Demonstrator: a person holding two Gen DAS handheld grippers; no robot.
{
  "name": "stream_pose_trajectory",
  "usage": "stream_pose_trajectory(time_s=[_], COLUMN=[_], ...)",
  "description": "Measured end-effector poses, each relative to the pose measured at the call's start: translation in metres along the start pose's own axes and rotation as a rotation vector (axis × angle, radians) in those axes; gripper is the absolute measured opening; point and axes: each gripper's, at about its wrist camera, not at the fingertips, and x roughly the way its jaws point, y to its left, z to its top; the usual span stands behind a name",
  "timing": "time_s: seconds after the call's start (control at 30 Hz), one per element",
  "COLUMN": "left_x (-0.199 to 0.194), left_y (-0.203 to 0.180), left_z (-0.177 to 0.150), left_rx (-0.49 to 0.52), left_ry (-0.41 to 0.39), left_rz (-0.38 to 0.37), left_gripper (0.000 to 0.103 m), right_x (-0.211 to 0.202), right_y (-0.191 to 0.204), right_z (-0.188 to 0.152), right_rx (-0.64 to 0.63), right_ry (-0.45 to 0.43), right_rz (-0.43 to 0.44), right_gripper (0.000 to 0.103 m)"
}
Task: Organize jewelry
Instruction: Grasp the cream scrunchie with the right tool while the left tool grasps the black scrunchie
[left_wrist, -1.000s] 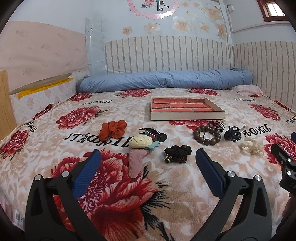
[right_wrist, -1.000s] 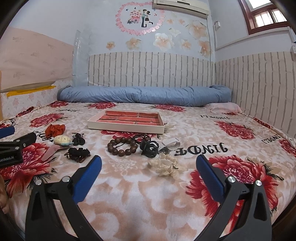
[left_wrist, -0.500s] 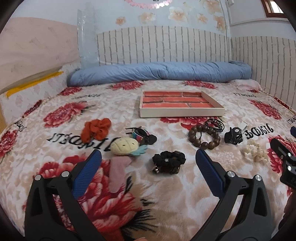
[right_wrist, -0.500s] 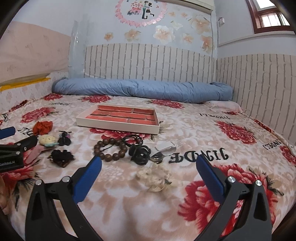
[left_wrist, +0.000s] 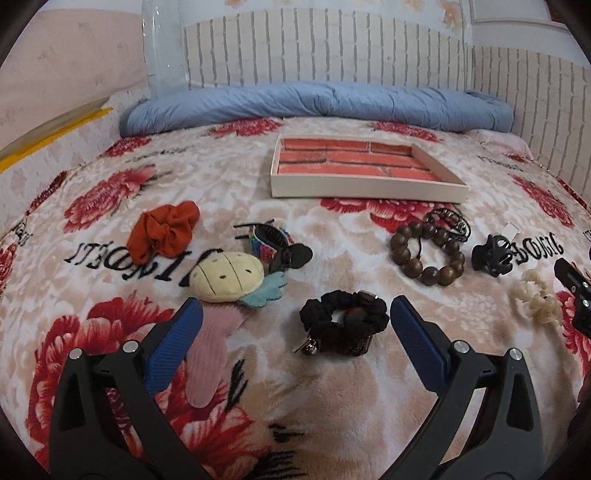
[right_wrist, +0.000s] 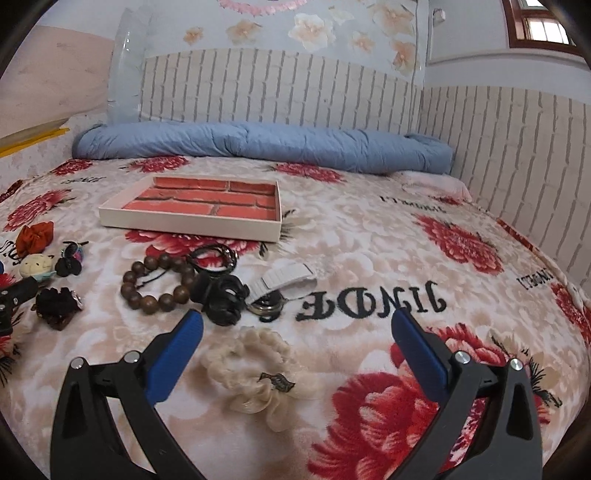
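Observation:
A shallow tray (left_wrist: 365, 190) (right_wrist: 192, 220) with a brick-pattern lining lies empty on the flowered bedspread. In front of it lie a black scrunchie (left_wrist: 343, 319) (right_wrist: 57, 303), a wooden bead bracelet (left_wrist: 426, 254) (right_wrist: 157, 282), a black claw clip (left_wrist: 493, 254) (right_wrist: 223, 297), a cream scrunchie (left_wrist: 535, 297) (right_wrist: 258, 373), an orange scrunchie (left_wrist: 166, 230) and a yellow plush clip (left_wrist: 227, 277). My left gripper (left_wrist: 295, 332) is open, low over the black scrunchie. My right gripper (right_wrist: 297, 341) is open, with the cream scrunchie between its fingers' line.
A rolled blue quilt (left_wrist: 317, 105) (right_wrist: 258, 142) lies along the wall behind the tray. A white strap with a key ring (right_wrist: 280, 282) and a black cord bracelet (right_wrist: 216, 256) lie by the claw clip. A multicoloured band (left_wrist: 273, 245) sits beside the plush clip.
Both grippers have moved forward and down toward the bedspread. The black scrunchie now sits close to the left fingers and the cream scrunchie close to the right ones.

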Motion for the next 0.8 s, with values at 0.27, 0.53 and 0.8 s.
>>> stream_pose_trajectory(time_s=[0.27,0.53,0.8], left_x=[0.018,0.034,0.038], left_y=[-0.006,-0.006,-0.001], left_z=[0.002,0.001,0.005], left_rx=[0.026,0.019,0.005], left_ry=[0.07,0.145,0.172], left_rz=[-0.024,-0.088,-0.138], left_gripper=[0.098,0.08,0.062], right_x=[0.019,0.036,0.048], right_y=[-0.007,-0.004,-0.006], right_z=[-0.005,-0.01,-0.013], right_rx=[0.024,0.018,0.037], right_ry=[0.062,0.133,0.189], right_rz=[0.021,0.05,0.076], right_gripper=[0.099,0.078,0.056])
